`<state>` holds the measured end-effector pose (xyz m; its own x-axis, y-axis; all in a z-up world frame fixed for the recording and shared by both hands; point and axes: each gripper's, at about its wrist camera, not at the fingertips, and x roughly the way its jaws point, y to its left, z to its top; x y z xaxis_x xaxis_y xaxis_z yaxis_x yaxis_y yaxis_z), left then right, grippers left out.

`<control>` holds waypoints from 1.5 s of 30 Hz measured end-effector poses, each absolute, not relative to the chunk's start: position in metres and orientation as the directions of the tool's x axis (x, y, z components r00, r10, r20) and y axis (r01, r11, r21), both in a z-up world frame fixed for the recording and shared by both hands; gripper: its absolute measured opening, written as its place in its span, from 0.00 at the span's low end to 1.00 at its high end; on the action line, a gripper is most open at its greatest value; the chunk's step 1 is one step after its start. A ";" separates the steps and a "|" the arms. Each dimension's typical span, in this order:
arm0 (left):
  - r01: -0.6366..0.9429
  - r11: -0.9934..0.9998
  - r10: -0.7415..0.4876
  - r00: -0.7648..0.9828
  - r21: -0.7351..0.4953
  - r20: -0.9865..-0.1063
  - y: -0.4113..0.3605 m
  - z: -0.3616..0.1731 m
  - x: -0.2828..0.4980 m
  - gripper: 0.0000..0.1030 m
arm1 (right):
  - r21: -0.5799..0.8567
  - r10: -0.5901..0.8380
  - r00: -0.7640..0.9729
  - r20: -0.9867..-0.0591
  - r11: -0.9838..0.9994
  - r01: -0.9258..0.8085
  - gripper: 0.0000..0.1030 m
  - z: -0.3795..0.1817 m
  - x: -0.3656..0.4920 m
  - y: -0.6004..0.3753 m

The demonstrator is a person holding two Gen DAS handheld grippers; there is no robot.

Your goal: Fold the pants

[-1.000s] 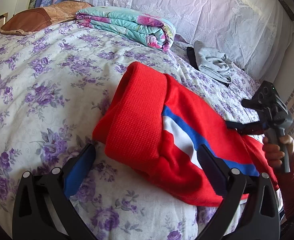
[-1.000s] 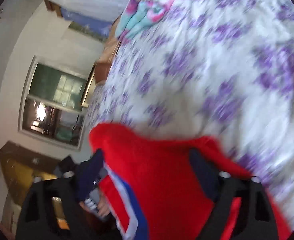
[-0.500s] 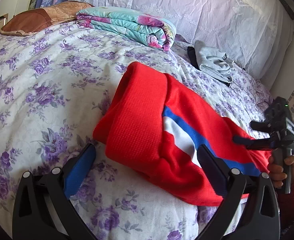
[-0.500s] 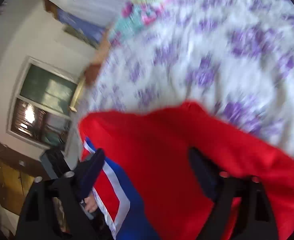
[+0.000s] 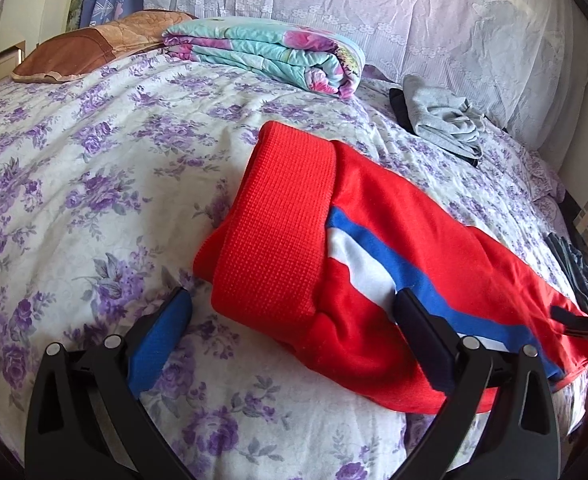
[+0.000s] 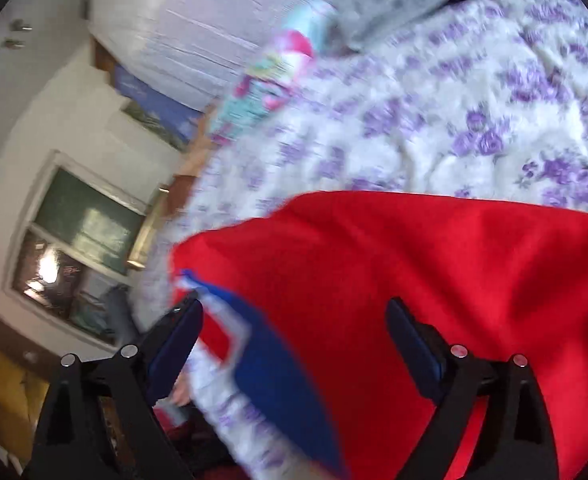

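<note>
Red knit pants with a blue-and-white side stripe (image 5: 374, 264) folded near the front edge of the floral-sheeted bed (image 5: 94, 160), both left gripper (image 5: 290, 336) and right gripper (image 6: 294, 344) jaws apart, empty, right just widened; next, probably tidying.

The pants (image 5: 374, 264) are bright red, with a waffle-knit red band and a blue and white stripe along the side. The bedspread (image 5: 94, 184) is white, strewn with purple roses and grey-green leaves. The quilt (image 5: 270, 54) is turquoise with pink flowers. The pillow (image 5: 90, 46) is brown and tan. The small garment (image 5: 446, 126) is pale grey over something black. The headboard cover (image 5: 394, 16) is pale lilac lace. The gripper pads (image 5: 158, 340) are blue on black frames.
</note>
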<state>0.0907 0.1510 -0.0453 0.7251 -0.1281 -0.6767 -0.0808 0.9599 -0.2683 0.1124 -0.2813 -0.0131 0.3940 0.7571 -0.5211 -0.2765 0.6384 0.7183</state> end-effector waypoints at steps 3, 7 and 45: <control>-0.091 0.963 -0.110 0.726 -0.254 -0.679 0.150 -0.045 0.090 0.96 | 0.621 0.674 0.449 -0.586 0.730 -0.285 0.94 -0.009 0.082 -0.291; -0.110 0.967 -0.080 0.728 -0.231 -0.681 0.147 -0.045 0.089 0.96 | 0.560 0.609 0.447 -0.655 0.789 -0.255 0.95 -0.032 0.059 -0.307; -0.147 0.968 -0.024 0.749 -0.201 -0.662 0.141 -0.043 0.078 0.96 | 0.815 0.447 0.742 -0.499 0.534 0.227 0.94 -0.039 -0.020 -0.493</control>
